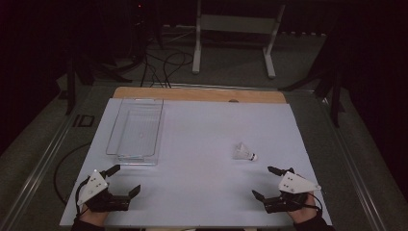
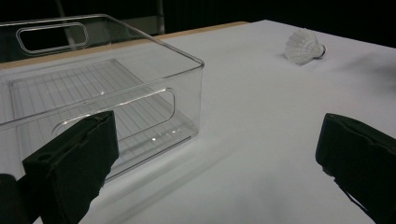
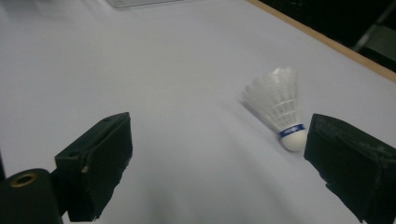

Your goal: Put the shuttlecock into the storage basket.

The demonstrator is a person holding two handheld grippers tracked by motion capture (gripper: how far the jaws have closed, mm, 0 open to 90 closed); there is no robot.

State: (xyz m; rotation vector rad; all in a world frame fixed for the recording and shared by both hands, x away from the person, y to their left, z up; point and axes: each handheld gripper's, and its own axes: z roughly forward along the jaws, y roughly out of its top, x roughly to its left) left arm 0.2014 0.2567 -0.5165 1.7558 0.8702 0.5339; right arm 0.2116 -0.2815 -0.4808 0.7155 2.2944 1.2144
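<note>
one shuttlecock [image 1: 244, 152] lies on its side near the table's [image 1: 202, 144] right edge, cork end nearest the right gripper [image 1: 267, 181]; both grippers gape wide, empty, left gripper [image 1: 124, 179] well apart.

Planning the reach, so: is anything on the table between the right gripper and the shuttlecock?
Nothing visible. Bare white table lies between the open right gripper and the shuttlecock, which lies on its side just ahead. The clear bin sits well off to the left.
</note>
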